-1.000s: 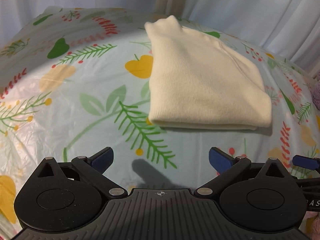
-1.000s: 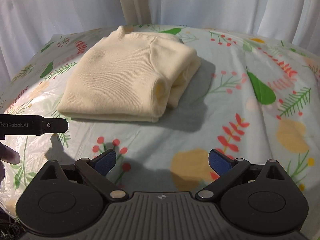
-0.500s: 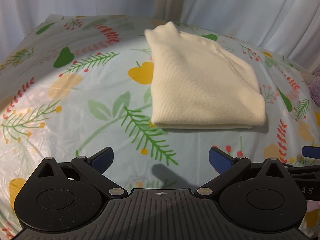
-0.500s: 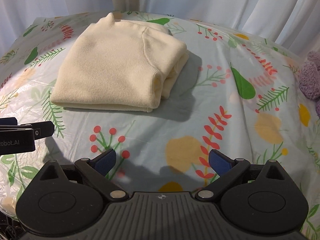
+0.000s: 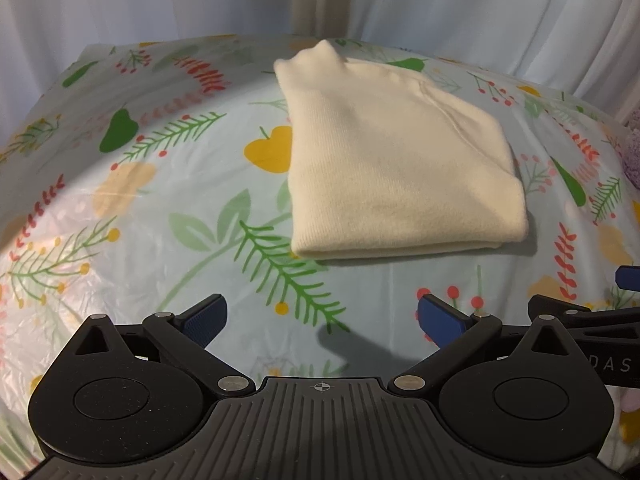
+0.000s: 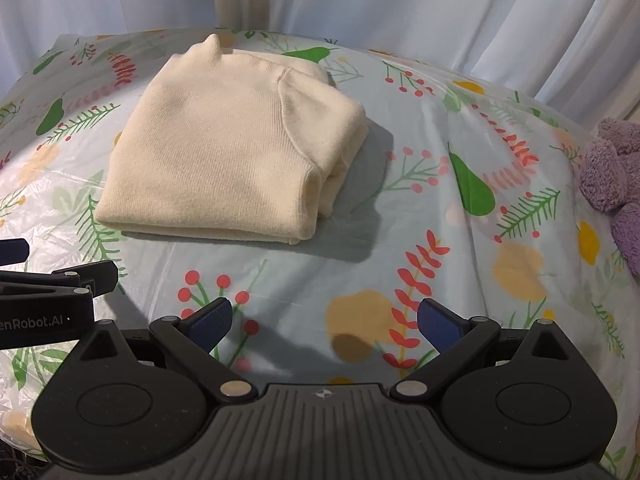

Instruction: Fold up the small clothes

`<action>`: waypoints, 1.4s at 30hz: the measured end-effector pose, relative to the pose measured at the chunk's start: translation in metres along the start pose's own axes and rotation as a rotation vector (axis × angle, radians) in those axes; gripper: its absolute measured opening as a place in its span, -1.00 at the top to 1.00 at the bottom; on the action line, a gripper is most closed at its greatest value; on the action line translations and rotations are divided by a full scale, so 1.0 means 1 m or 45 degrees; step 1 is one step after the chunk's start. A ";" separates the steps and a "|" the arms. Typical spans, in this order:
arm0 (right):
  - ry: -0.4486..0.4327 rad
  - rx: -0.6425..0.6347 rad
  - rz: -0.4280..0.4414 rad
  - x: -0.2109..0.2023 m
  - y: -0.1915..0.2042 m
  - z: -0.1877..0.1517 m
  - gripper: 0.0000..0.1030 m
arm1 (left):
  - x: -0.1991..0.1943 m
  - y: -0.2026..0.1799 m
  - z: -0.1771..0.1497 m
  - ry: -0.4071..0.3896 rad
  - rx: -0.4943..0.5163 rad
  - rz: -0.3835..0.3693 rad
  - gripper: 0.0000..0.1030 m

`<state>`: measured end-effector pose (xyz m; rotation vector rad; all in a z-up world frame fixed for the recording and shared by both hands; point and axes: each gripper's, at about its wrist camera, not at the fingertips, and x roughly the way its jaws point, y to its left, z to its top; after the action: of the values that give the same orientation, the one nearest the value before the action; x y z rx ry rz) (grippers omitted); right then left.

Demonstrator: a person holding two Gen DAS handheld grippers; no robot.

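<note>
1. The cream sweater (image 5: 400, 168) lies folded in a neat pile on the leafy tablecloth (image 5: 160, 208) of the worktop.
2. The left gripper (image 5: 322, 316) is wide and holds nothing.
3. The right gripper (image 6: 324, 316) is wide too, near the sweater, not touching.
4. A purple fuzzy toy (image 6: 612, 168) sits at the right edge.

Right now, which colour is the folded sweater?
Cream, a pale yellowish white; the folded sweater shows best in the right wrist view.

Folded sweater (image 6: 224, 148) flat on the tablecloth (image 6: 400, 216), toward its far side. Nearer than the sweater: left gripper (image 5: 322, 316) and right gripper (image 6: 324, 318), both apart from it. Plush toy (image 6: 616, 176) well right of the sweater. Curtain (image 6: 400, 4) behind.
</note>
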<state>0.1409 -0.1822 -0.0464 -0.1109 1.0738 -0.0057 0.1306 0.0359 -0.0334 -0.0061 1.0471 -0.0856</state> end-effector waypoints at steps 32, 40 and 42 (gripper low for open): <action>-0.018 0.037 -0.014 -0.005 -0.009 -0.003 -0.92 | -0.006 -0.005 0.003 -0.026 0.023 -0.002 -1.00; -0.018 0.039 -0.010 -0.006 -0.008 -0.003 -0.92 | -0.006 -0.006 0.003 -0.024 0.023 -0.002 -1.00; -0.019 0.040 -0.010 -0.006 -0.008 -0.003 -0.92 | -0.006 -0.005 0.003 -0.025 0.027 -0.004 -1.00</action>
<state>0.1359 -0.1902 -0.0417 -0.0863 1.0582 -0.0288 0.1303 0.0310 -0.0263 0.0104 1.0263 -0.0991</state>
